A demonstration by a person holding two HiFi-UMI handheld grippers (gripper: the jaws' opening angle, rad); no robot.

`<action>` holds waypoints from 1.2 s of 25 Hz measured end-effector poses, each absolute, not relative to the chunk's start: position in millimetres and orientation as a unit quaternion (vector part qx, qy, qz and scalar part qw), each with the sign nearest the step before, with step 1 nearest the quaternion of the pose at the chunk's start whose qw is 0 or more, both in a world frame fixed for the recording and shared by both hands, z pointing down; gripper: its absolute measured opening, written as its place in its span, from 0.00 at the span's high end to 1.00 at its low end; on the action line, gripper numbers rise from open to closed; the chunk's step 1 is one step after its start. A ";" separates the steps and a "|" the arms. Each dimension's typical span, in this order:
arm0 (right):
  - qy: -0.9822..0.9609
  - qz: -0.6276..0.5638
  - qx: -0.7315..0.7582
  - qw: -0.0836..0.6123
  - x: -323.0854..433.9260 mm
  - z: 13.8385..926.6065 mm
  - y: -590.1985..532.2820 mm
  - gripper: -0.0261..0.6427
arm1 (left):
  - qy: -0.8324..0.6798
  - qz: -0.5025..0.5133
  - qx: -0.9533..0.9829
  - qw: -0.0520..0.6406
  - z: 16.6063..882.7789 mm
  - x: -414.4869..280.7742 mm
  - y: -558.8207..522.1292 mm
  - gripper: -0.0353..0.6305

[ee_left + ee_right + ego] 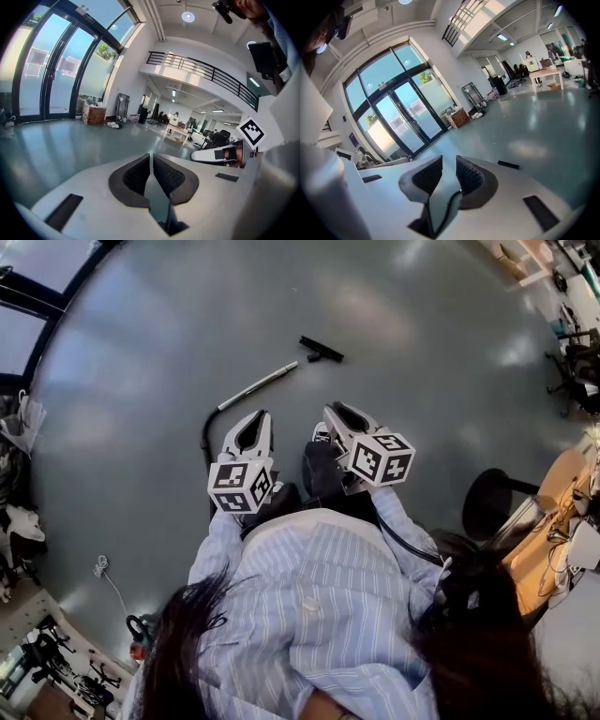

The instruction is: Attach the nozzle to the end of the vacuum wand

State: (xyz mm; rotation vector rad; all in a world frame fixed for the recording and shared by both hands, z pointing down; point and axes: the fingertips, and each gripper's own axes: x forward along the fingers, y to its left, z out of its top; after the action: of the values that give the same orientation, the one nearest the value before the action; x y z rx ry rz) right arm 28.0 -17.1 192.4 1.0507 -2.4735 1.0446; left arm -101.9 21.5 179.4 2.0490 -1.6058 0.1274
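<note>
In the head view the silver vacuum wand [259, 384] lies on the grey floor ahead of me, with its black hose [205, 434] curving back towards my feet. The black nozzle [321, 349] lies apart from the wand's far end, a little beyond it to the right. It also shows as a small dark bar, the nozzle [507, 164], in the right gripper view. My left gripper [257, 418] is held above the floor near the hose, its jaws shut and empty [151, 155]. My right gripper [336, 410] hovers beside it with a gap between its pads and nothing in it [449, 159].
A round black stool [491, 502] and a wooden desk [561, 486] stand at the right, with office chairs [574, 371] farther off. A white cable [105, 570] lies at the lower left. Glass doors [51, 70] and a cardboard box [94, 114] line the far wall.
</note>
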 end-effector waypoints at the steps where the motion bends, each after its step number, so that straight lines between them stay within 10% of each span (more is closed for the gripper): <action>1: -0.853 0.357 0.356 0.131 33.8 191.6 -34.9 0.82 | -0.597 0.048 0.755 0.267 180.4 -95.6 4.7 0.94; 30: -0.819 0.402 0.344 0.222 113.2 479.2 -293.5 0.82 | -0.561 0.267 0.697 0.359 465.6 -91.6 -203.4 0.94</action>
State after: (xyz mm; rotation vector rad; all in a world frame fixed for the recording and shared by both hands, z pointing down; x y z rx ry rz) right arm 113.2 -293.5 479.2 0.9503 -2.2625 1.1091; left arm -91.6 -203.4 465.6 1.7965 -1.4455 0.6898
